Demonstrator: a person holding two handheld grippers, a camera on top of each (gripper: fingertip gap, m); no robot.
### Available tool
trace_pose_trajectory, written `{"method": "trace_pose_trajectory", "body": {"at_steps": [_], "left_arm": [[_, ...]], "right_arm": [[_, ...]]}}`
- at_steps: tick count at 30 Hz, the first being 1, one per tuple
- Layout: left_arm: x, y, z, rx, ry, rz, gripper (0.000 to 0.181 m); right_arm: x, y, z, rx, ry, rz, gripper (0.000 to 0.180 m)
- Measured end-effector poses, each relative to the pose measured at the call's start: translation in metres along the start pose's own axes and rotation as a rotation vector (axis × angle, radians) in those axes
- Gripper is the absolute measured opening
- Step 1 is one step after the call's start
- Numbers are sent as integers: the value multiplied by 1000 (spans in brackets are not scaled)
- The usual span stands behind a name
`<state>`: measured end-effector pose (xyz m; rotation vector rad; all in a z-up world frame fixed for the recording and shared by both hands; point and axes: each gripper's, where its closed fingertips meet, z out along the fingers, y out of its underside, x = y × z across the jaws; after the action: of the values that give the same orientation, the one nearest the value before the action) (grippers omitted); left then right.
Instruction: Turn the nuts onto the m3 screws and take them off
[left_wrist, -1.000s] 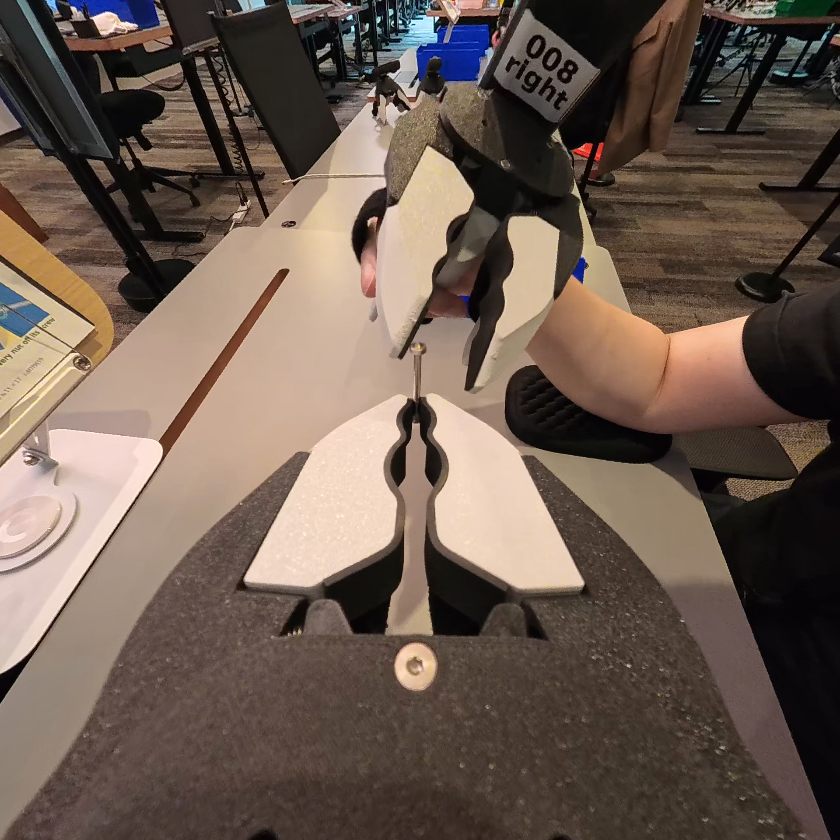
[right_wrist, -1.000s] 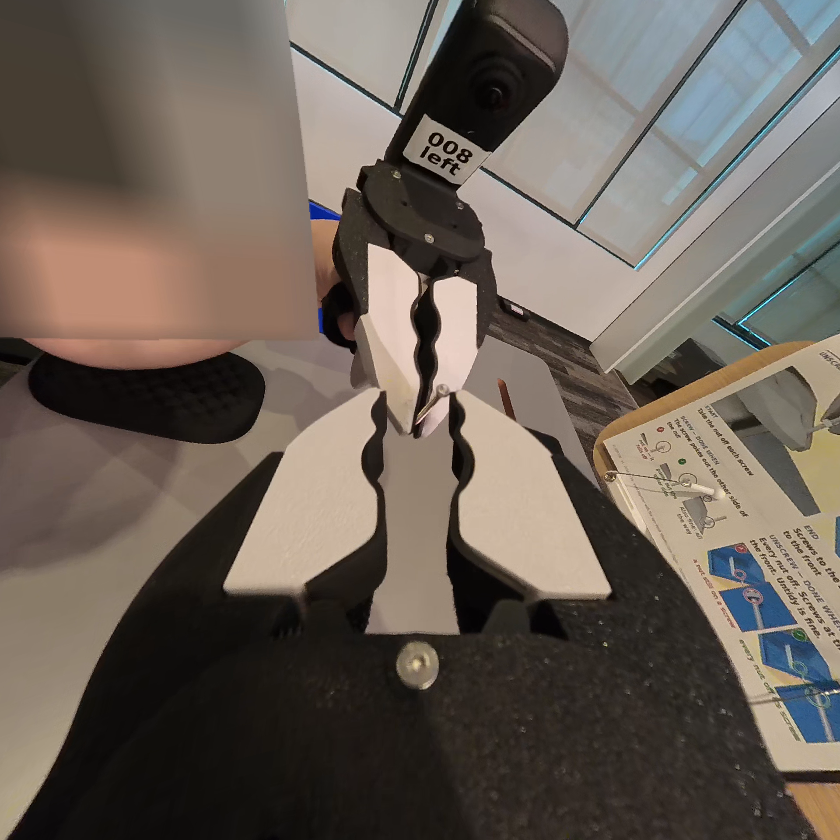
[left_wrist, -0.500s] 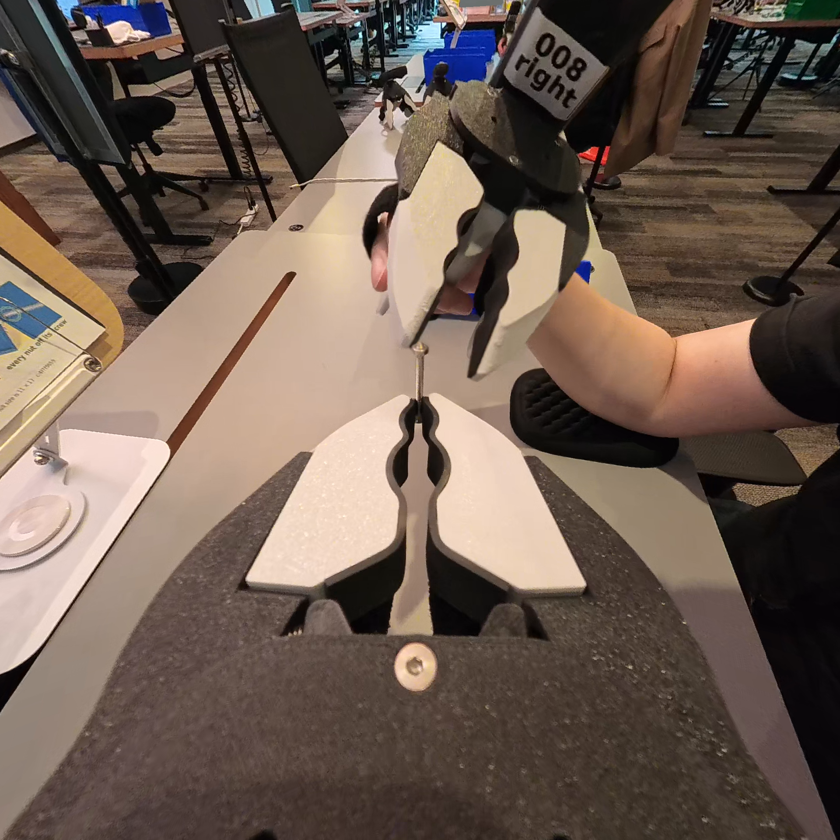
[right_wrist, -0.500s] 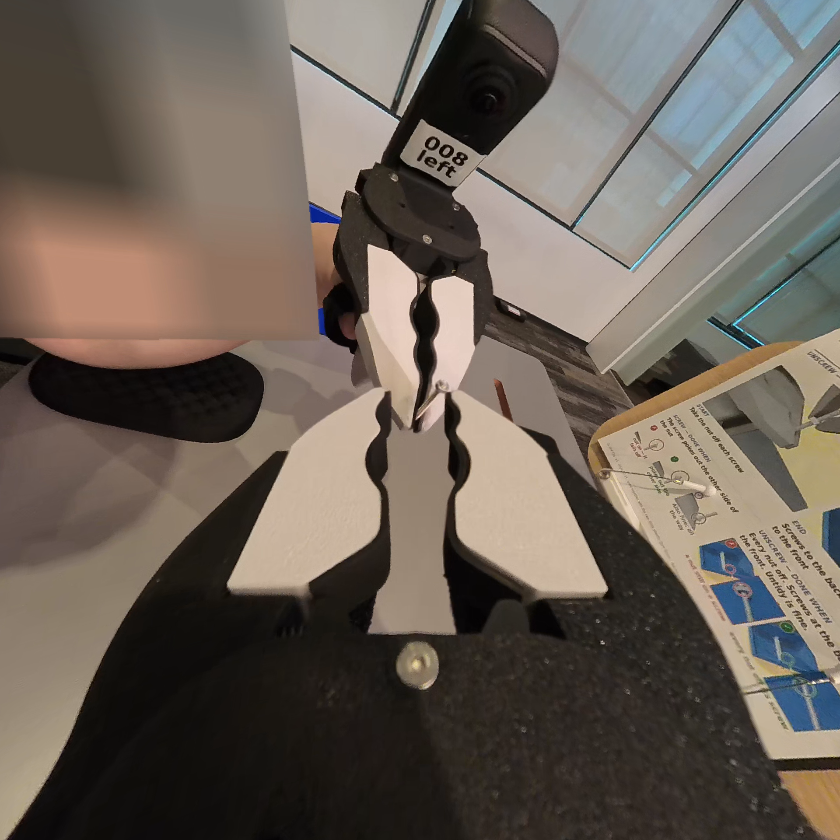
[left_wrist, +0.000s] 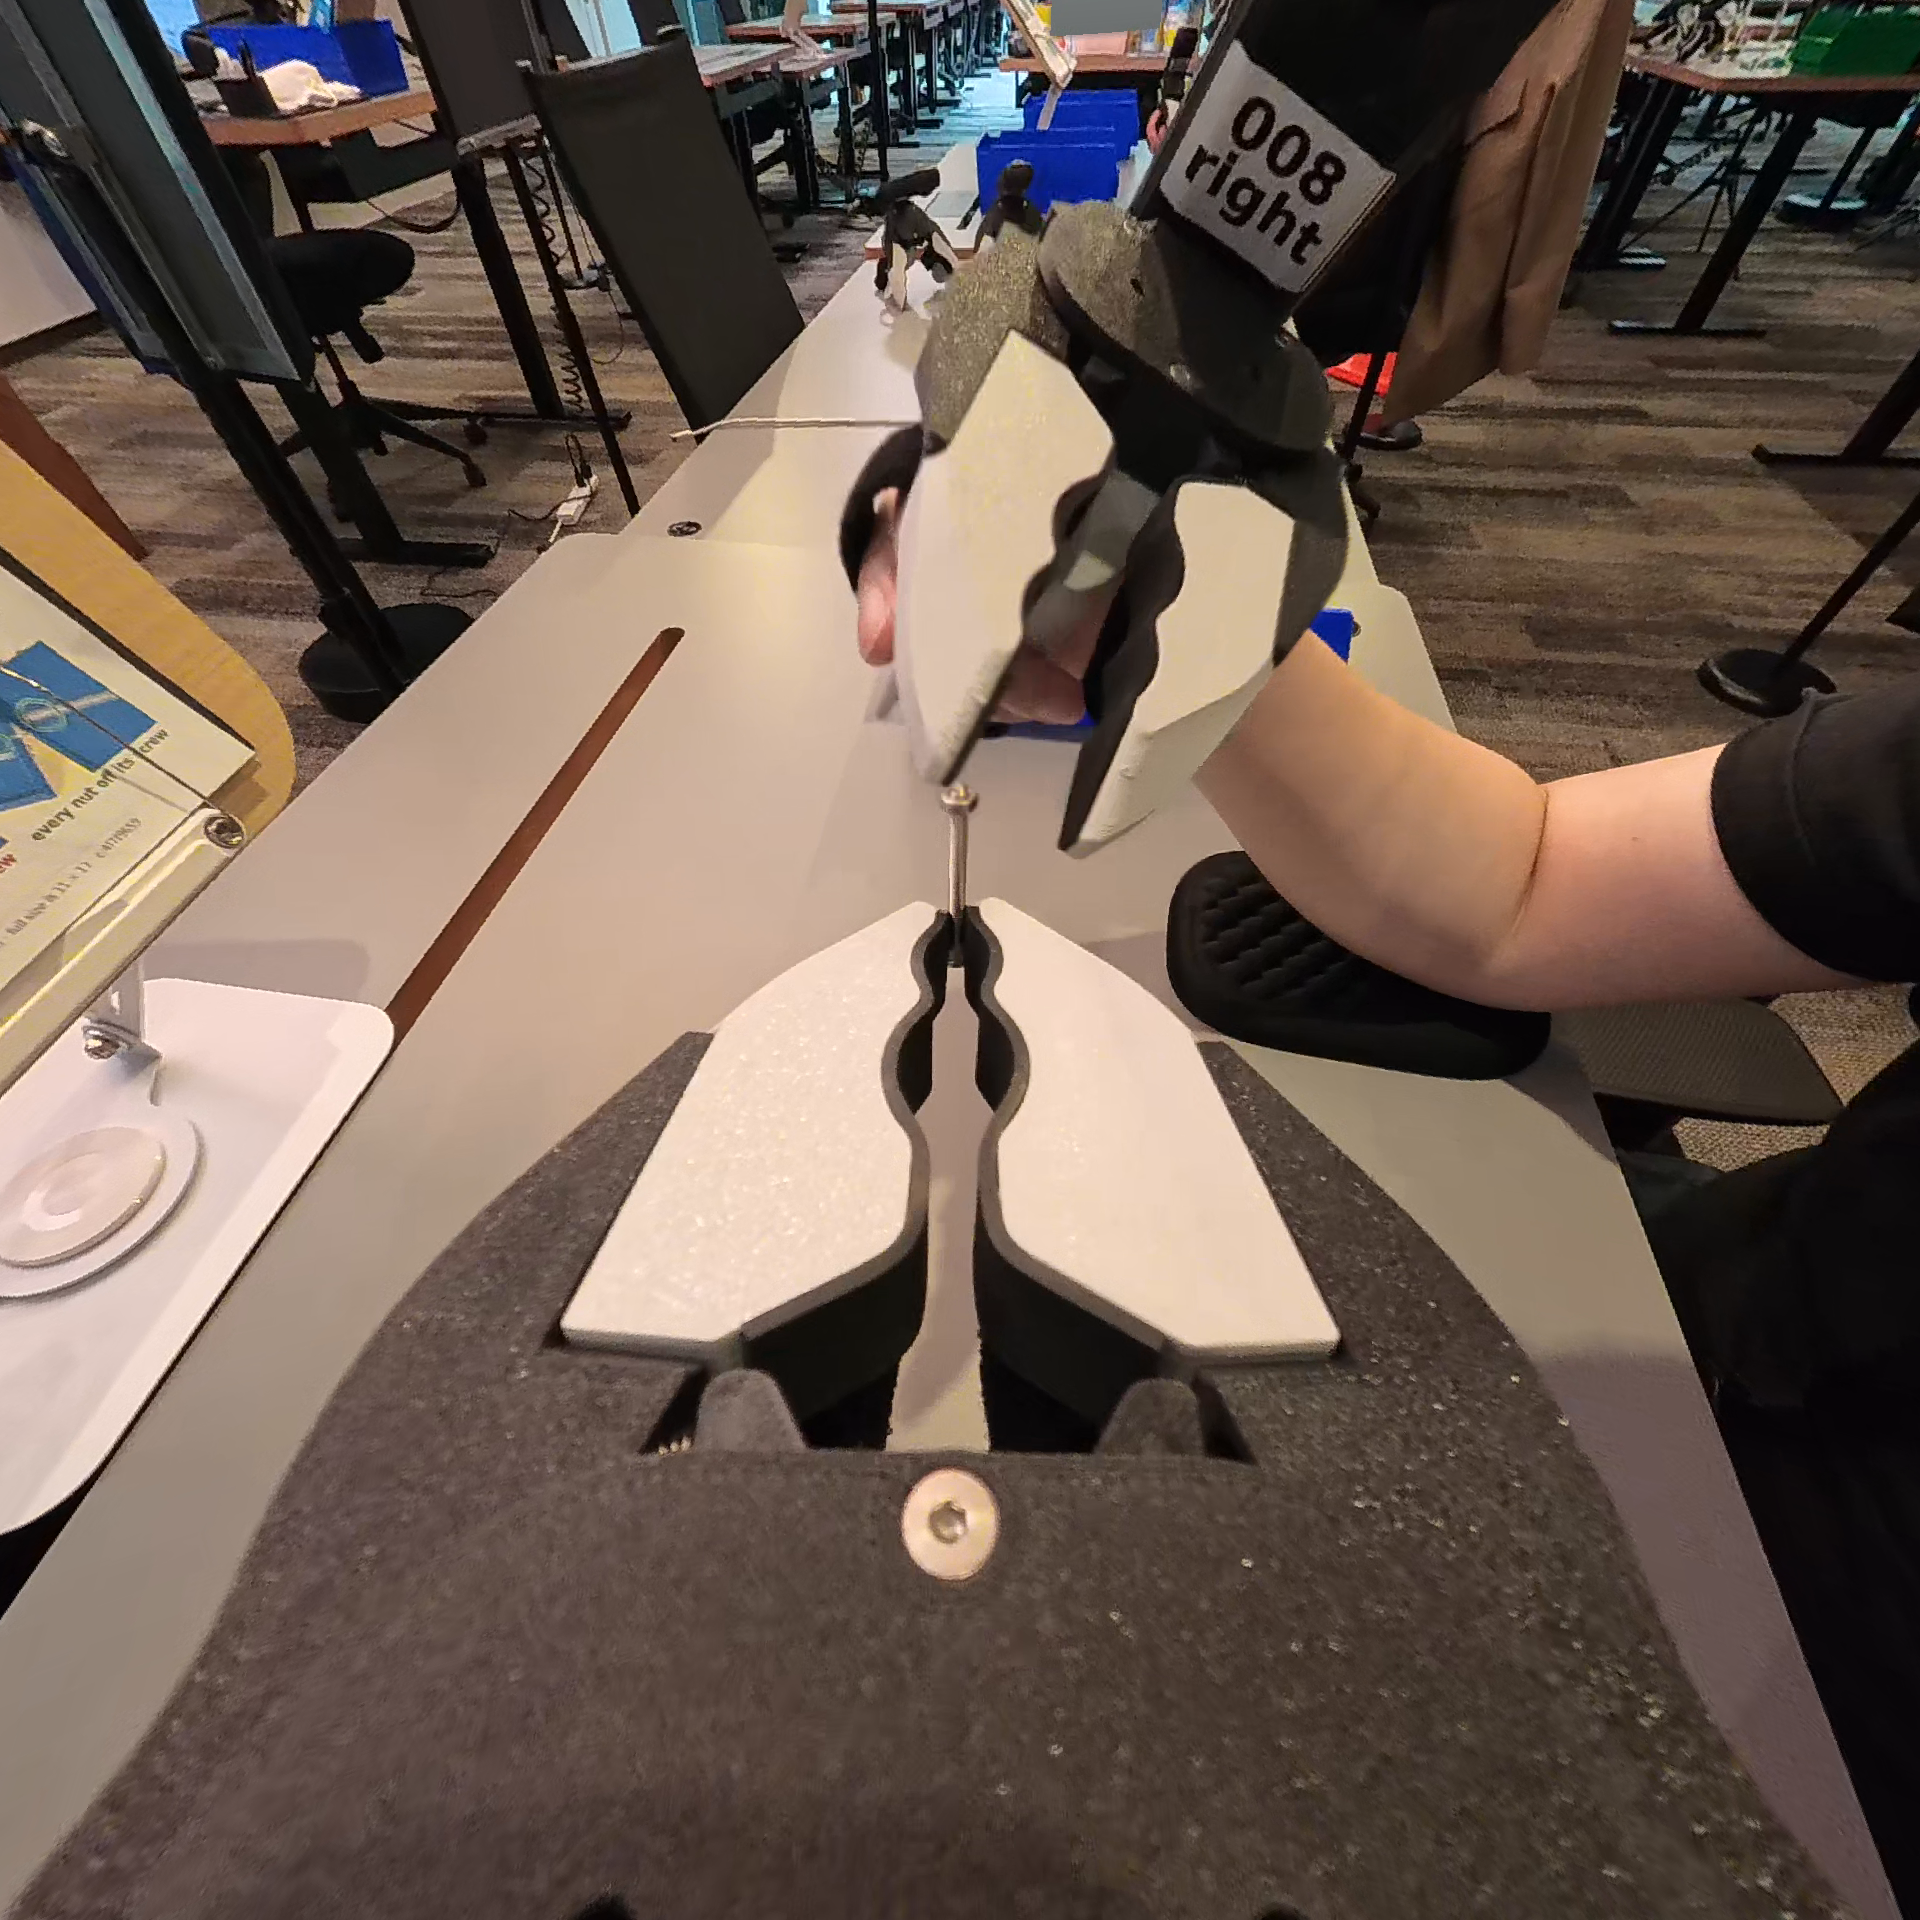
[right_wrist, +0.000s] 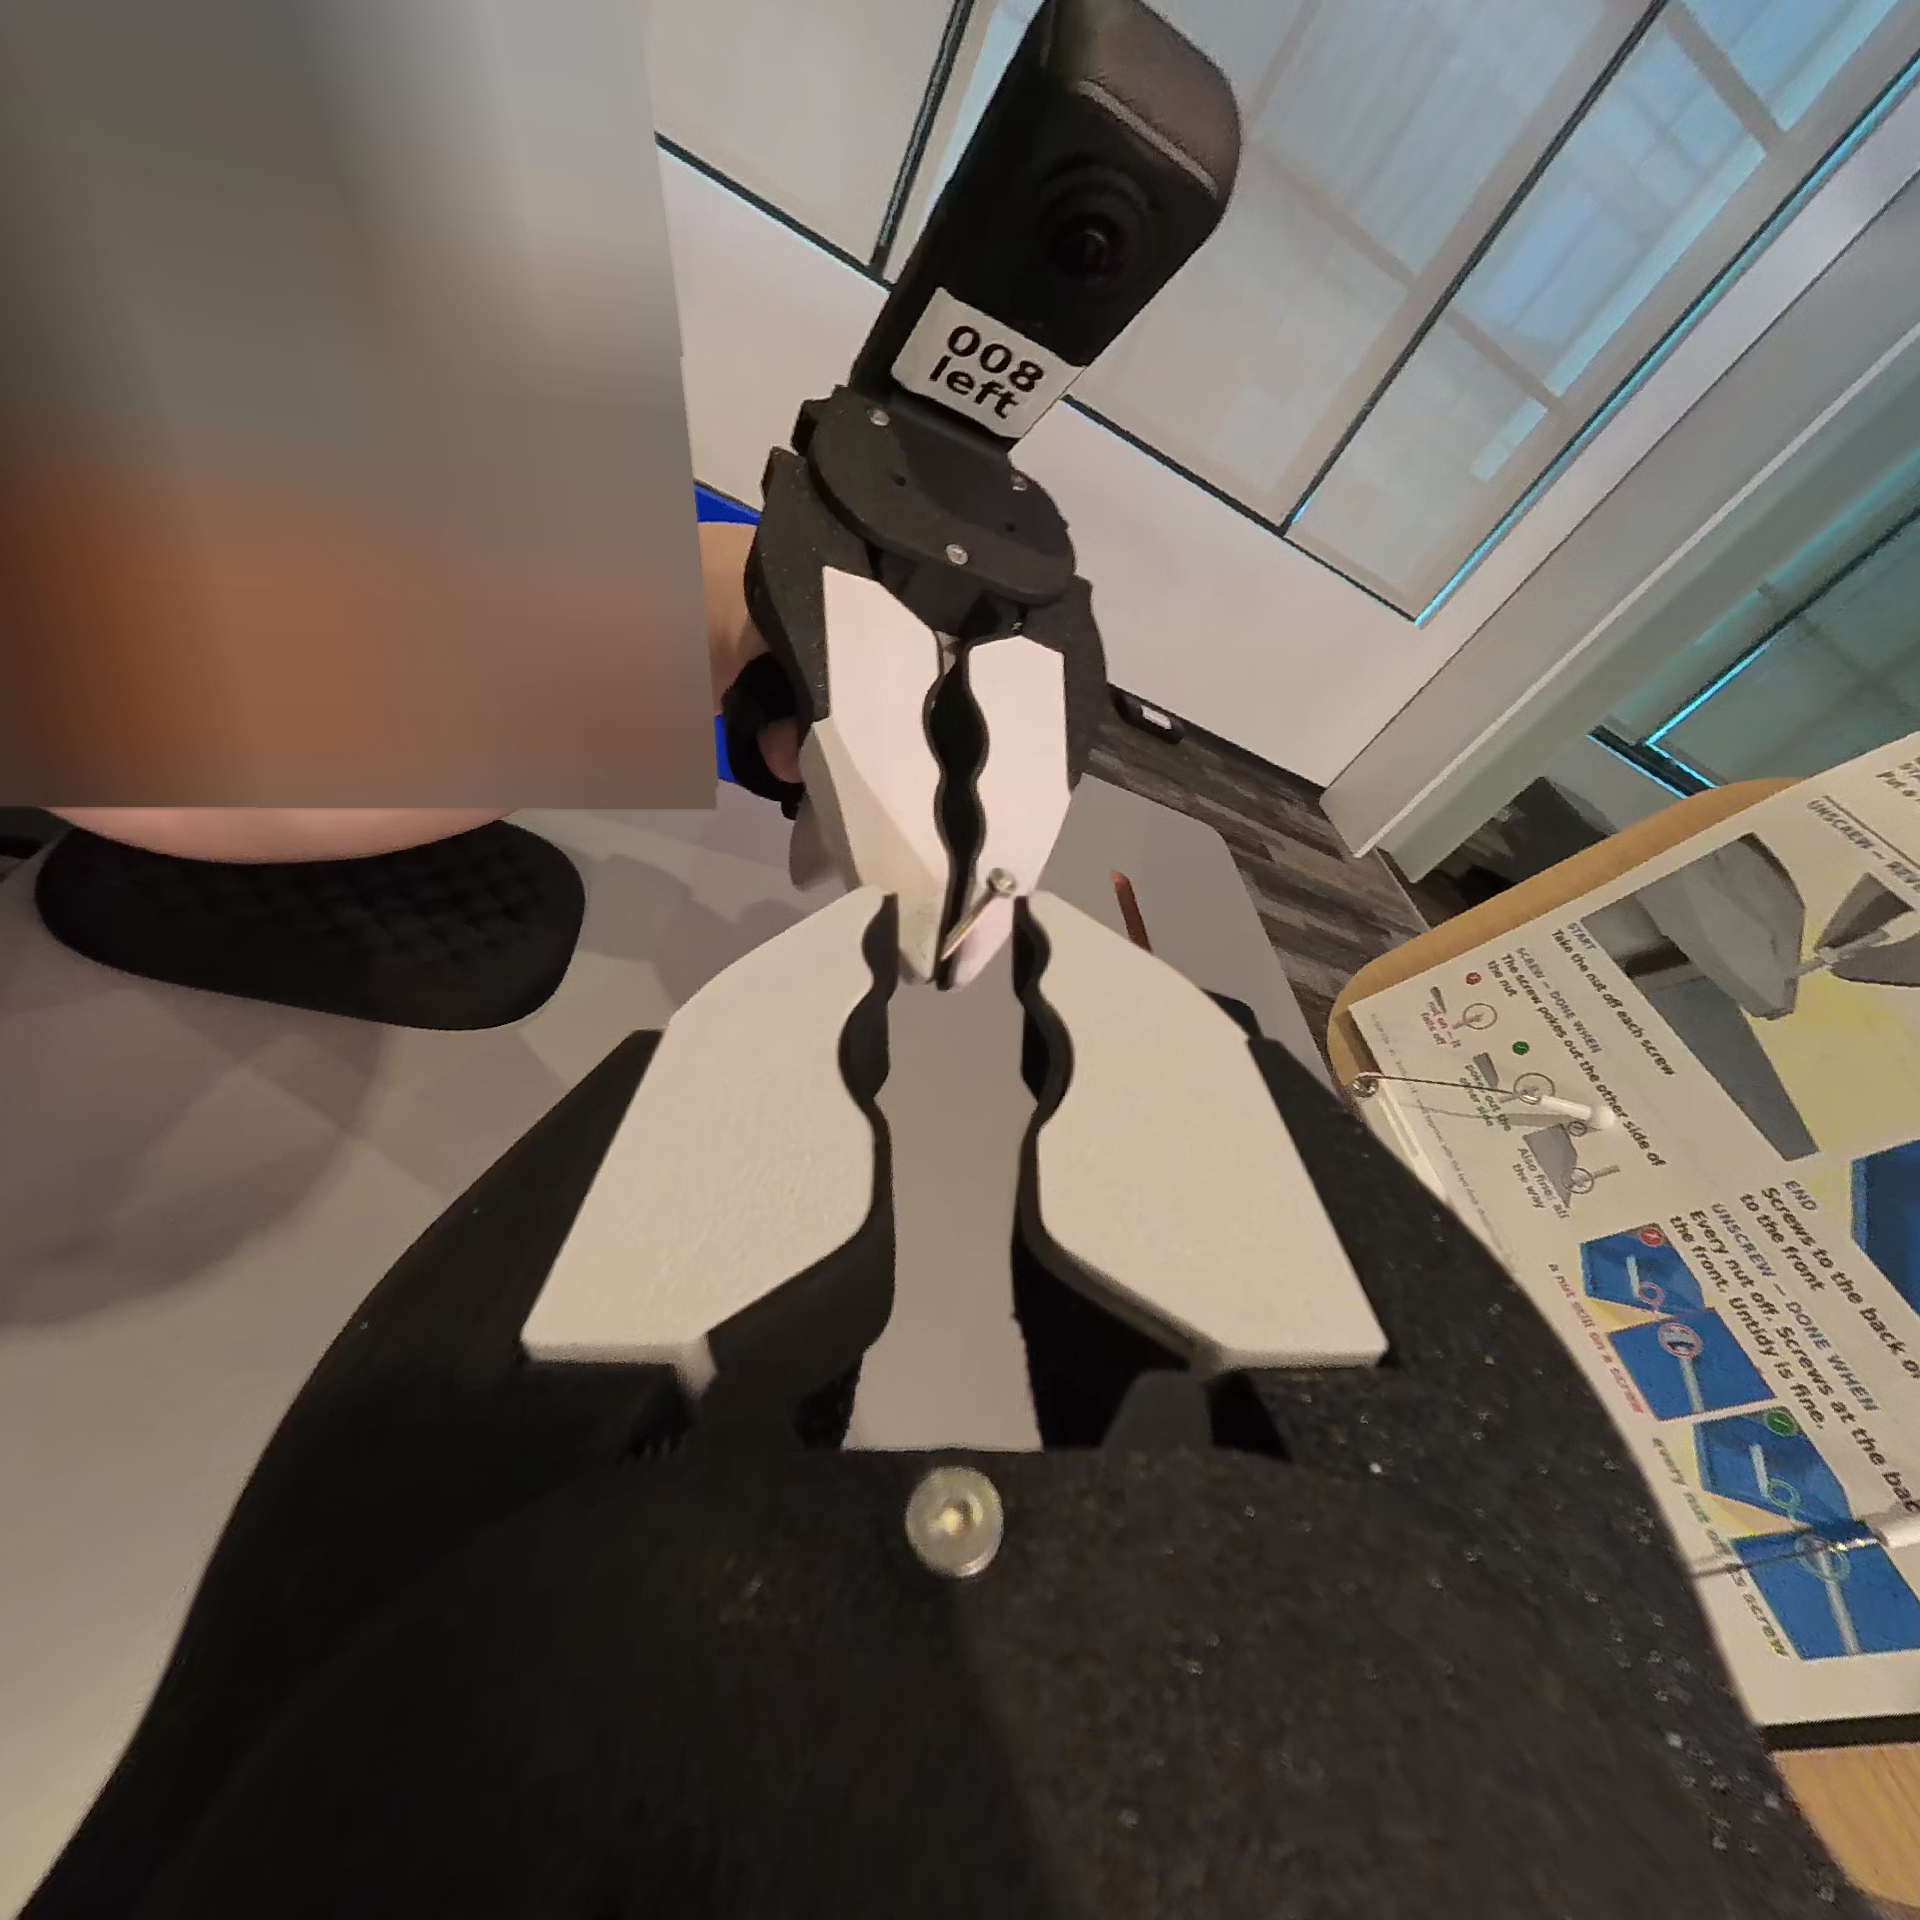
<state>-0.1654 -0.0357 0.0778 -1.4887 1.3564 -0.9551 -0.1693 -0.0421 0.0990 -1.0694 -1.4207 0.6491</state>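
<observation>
Slim steel m3 screw (left_wrist: 958, 854) stands upright, clamped at its lower end in my left gripper (left_wrist: 957, 920) above the grey worktop (left_wrist: 665, 790). My right gripper (left_wrist: 1013, 805), fingers apart, hovers at the screw head. No nut is visible; threading seemingly remains.

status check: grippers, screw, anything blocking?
Left gripper shut on screw, head end out. Right gripper open at screw head, no nut visible. Nothing blocking.
</observation>
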Motion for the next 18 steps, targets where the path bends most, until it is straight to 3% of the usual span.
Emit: {"method": "trace_pose_trajectory", "body": {"at_steps": [4, 10, 18], "left_arm": [[1, 0, 2, -4, 1, 5, 2], [-2, 0, -2, 6, -10, -5, 2], [-1, 1, 1, -8, -10, 5, 2]], "right_arm": [[1, 2, 6, -10, 15, -6, 28], [-5, 3, 1, -23, -29, -4, 20], [-2, 2, 7, -13, -4, -7, 26]]}}
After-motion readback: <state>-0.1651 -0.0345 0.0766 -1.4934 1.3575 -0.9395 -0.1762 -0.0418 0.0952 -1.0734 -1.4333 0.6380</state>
